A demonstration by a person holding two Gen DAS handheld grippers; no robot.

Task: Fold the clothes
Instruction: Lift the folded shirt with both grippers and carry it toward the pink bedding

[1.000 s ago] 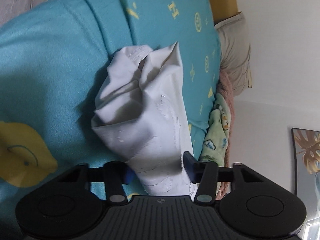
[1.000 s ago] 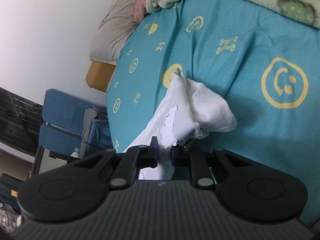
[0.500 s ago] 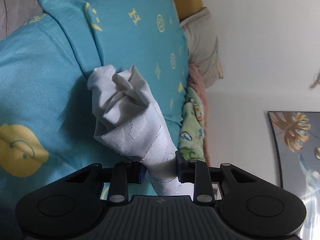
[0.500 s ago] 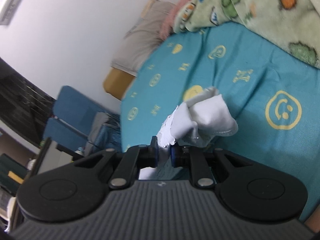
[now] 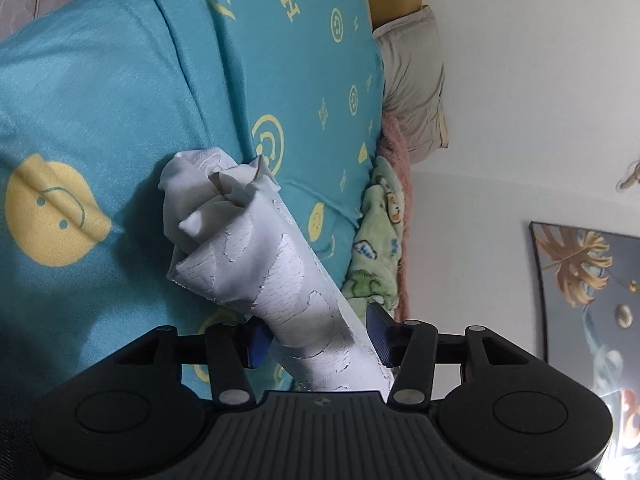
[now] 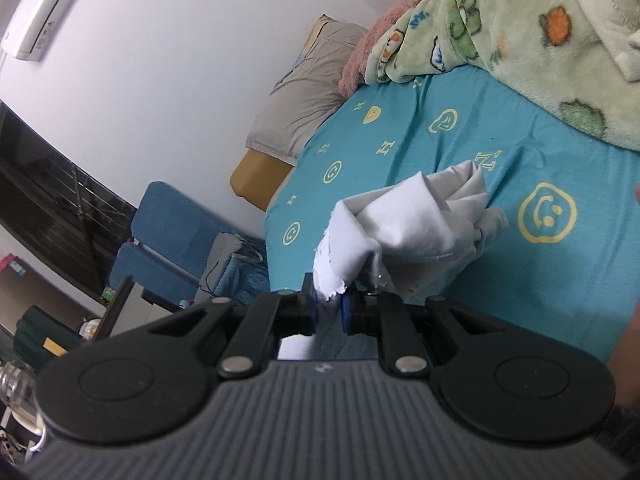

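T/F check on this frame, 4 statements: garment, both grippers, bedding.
1. The white garment lies flat and spread on the bed. False: it is bunched and lifted off the sheet.
2. The right gripper pinches the garment's edge. True.
3. The left gripper is empty. False: the garment runs between its jaws, which have just been opening; the left pad touches the cloth, the right pad stands clear.
4. A green blanket lies on the far side of the bed. True.
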